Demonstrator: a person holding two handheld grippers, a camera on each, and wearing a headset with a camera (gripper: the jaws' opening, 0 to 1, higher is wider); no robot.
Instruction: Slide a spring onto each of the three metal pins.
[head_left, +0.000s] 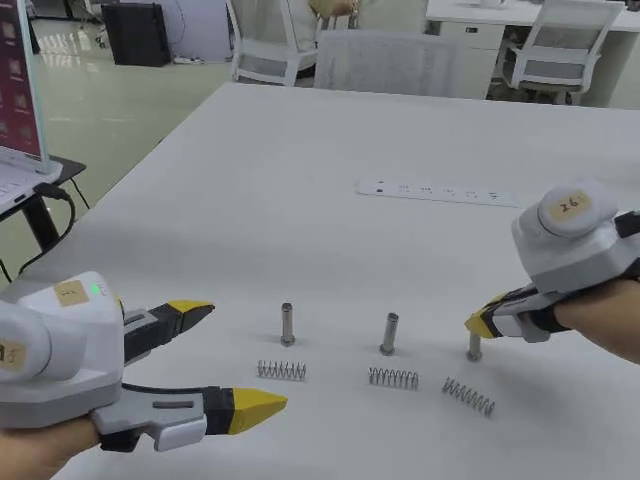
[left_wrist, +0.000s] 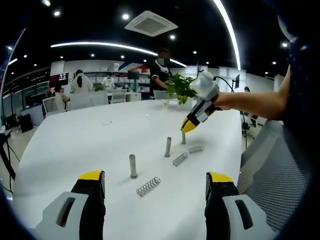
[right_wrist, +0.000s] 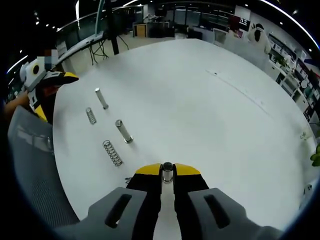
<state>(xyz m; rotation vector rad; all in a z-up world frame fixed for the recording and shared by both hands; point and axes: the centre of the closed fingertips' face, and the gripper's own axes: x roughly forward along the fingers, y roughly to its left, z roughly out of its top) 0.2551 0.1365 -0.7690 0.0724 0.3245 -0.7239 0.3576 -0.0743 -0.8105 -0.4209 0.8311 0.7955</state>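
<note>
Three short metal pins stand upright in a row on the white table: left pin (head_left: 287, 325), middle pin (head_left: 389, 333), right pin (head_left: 474, 347). In front of each lies a loose spring: left spring (head_left: 281, 370), middle spring (head_left: 393, 378), right spring (head_left: 468, 396). My right gripper (head_left: 480, 324) is shut on the right pin (right_wrist: 167, 172), its yellow tips pinching the pin's top. My left gripper (head_left: 230, 358) is open near the table's front left, a short way left of the left pin (left_wrist: 132, 166) and left spring (left_wrist: 148, 186), holding nothing.
A white power strip (head_left: 437, 192) lies farther back on the table (head_left: 300, 180). Office chairs (head_left: 560, 45) stand beyond the far edge. A laptop on a stand (head_left: 20, 120) sits off the table's left side.
</note>
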